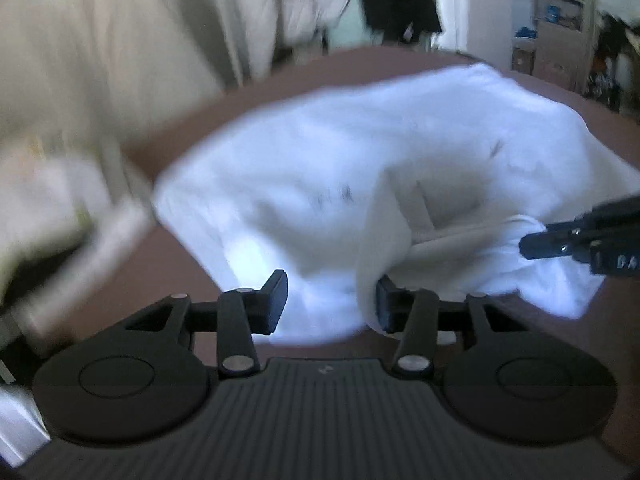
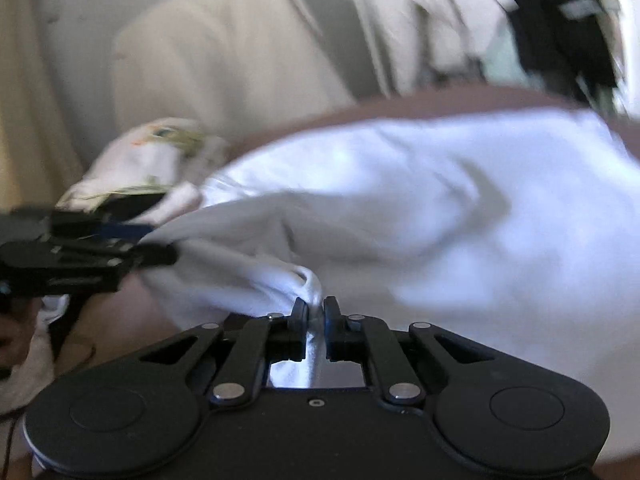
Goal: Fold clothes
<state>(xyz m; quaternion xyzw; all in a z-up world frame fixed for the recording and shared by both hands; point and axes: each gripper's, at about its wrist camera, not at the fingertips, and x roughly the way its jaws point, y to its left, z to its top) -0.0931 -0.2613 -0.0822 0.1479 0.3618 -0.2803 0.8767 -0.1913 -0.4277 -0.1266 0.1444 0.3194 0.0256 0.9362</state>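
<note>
A crumpled white cotton garment [image 1: 360,168] is spread over a brown bench [image 1: 168,248], filling the middle of both views. A bunched fold of it [image 2: 308,280] is pinched between the nearly closed jaws of the right hand-held gripper [image 2: 316,312], seen at 3 o'clock in the left view. The left hand-held gripper [image 1: 332,300] is held half open, fabric draped against its right finger [image 1: 386,304] only. Pale cloth [image 1: 100,40] is seen at 10 o'clock.

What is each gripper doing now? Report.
Left gripper: open, white garment between its fingers, not pinched.
Right gripper: shut on the white garment.
</note>
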